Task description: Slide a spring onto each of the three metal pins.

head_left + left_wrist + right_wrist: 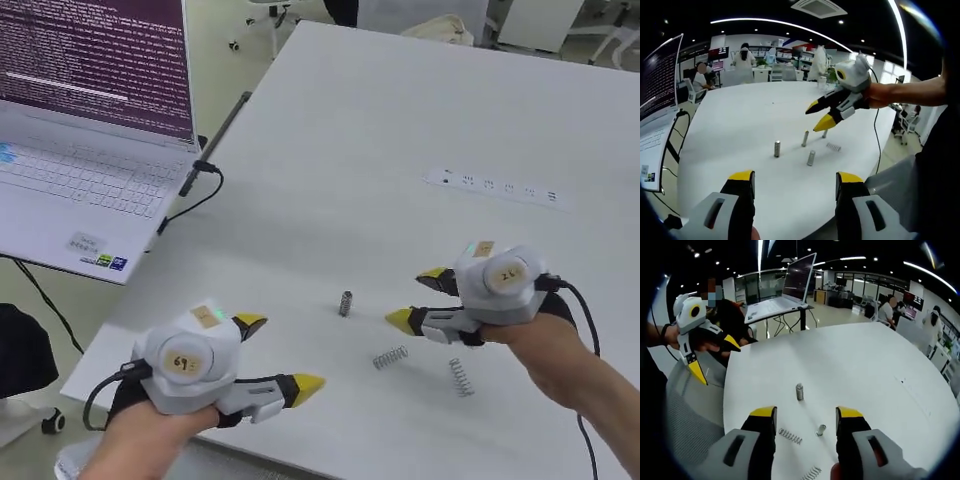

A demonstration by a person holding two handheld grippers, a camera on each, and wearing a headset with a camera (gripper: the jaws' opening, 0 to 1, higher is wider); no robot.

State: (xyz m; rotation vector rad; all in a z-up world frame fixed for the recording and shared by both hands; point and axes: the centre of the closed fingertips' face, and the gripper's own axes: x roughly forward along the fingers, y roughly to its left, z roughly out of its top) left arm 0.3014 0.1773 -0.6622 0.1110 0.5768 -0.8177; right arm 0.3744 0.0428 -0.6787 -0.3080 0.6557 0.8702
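Two loose springs lay on their sides on the white worktop (400, 130): one spring (390, 357) just in front of the right gripper (415, 296), and a second spring (460, 376) near it, closer to the person's wrist. Both were thin wire coils. They were probably very light, apt to roll on the smooth surface, and likely to squash or flick away under a hard pinch. A gentle hold across the coil near its middle, with one end left clear to go over a pin, looked the safest.

A little farther out stood a sprung pin (345, 303), upright, with a coil already round it, so one of the three seemed done. In the right gripper view a short bare pin (820, 430) stood between that gripper's fingers, apart from both, with a spring lying just beside it. Being small and free-standing, it could probably be knocked over by a careless push.

The right gripper's fingers were spread and held nothing. It hovered just above the springs. The left gripper (279, 352) sat near the worktop's front edge, well apart from the parts, its fingers also spread and empty.

Beyond them a laptop (90, 150) stood open at the left, and a power strip (500, 187) lay well back on the right.
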